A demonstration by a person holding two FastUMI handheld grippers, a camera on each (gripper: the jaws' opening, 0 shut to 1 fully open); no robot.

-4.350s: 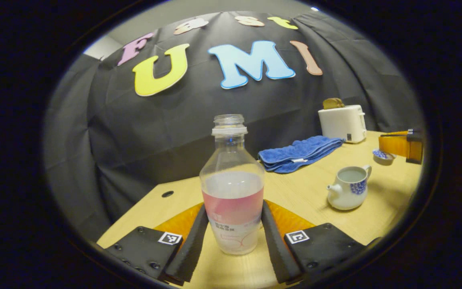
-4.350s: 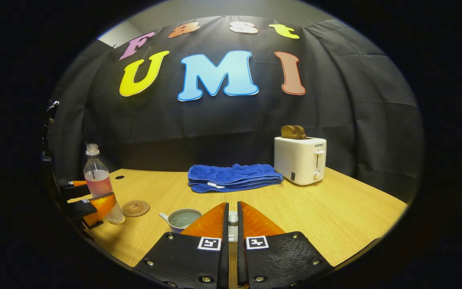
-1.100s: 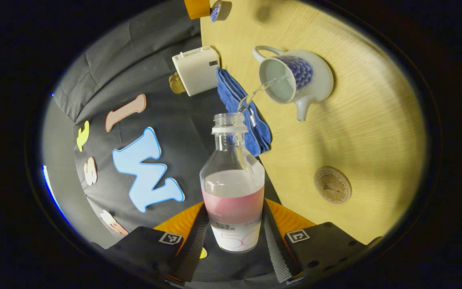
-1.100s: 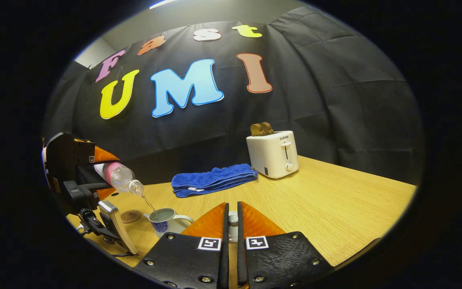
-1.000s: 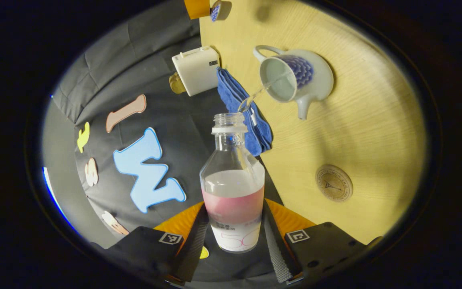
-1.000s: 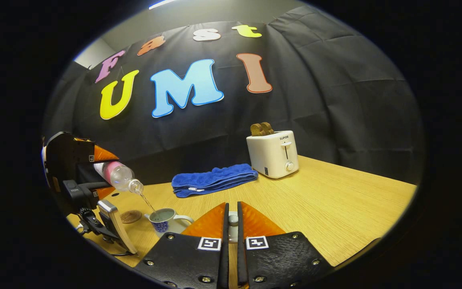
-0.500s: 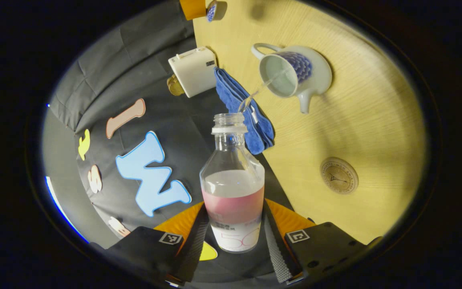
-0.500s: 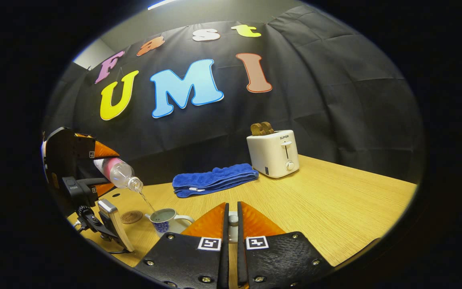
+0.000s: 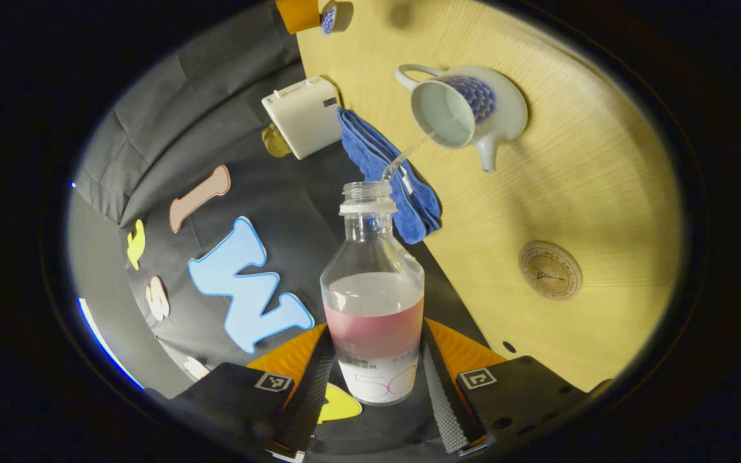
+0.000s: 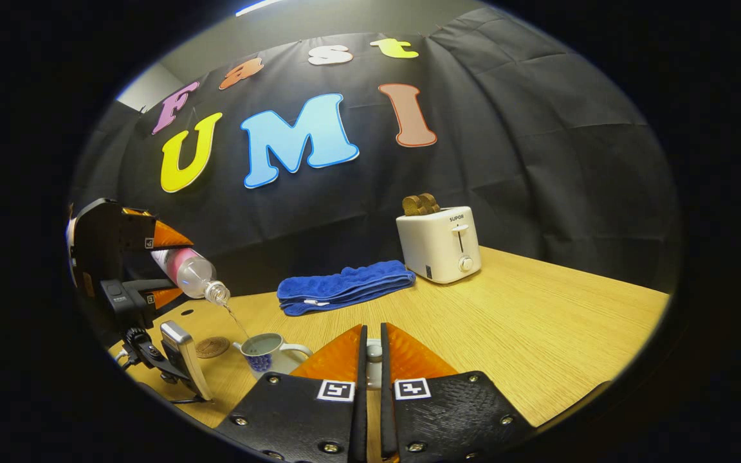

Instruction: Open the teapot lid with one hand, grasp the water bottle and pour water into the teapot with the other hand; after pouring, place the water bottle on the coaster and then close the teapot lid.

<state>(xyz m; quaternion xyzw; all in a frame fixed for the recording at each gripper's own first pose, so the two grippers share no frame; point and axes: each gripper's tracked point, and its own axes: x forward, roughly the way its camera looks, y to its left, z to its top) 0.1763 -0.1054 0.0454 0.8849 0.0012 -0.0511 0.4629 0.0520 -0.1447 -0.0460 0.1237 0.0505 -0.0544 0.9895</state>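
Left gripper view shows the left gripper [image 9: 375,376] clamped on a clear plastic water bottle with a pink label band [image 9: 374,308], both fingers pressing its sides near the base. The bottle is tipped over, and a thin stream of water [image 9: 409,153] runs from its open neck into the white ceramic teapot with a blue scale pattern [image 9: 464,112]. That teapot sits lidless on the pale wooden table [image 9: 576,180], its spout pointing away from the handle. A round brown coaster [image 9: 550,270] lies on the table well apart from the teapot, with nothing on it. Near the teapot is a folded blue towel [image 9: 386,167], and beside that a white toaster [image 9: 300,116] with browned bread in its slots.

Right gripper view shows the right gripper [image 10: 370,360] with its fingers drawn together on a small white lid knob [image 10: 374,351] (the teapot lid itself is mostly hidden behind them), held above the table just to the right of the teapot. At the far left of this view, the left gripper holds the tilted bottle above the teapot, the coaster lying on the table just beside it.
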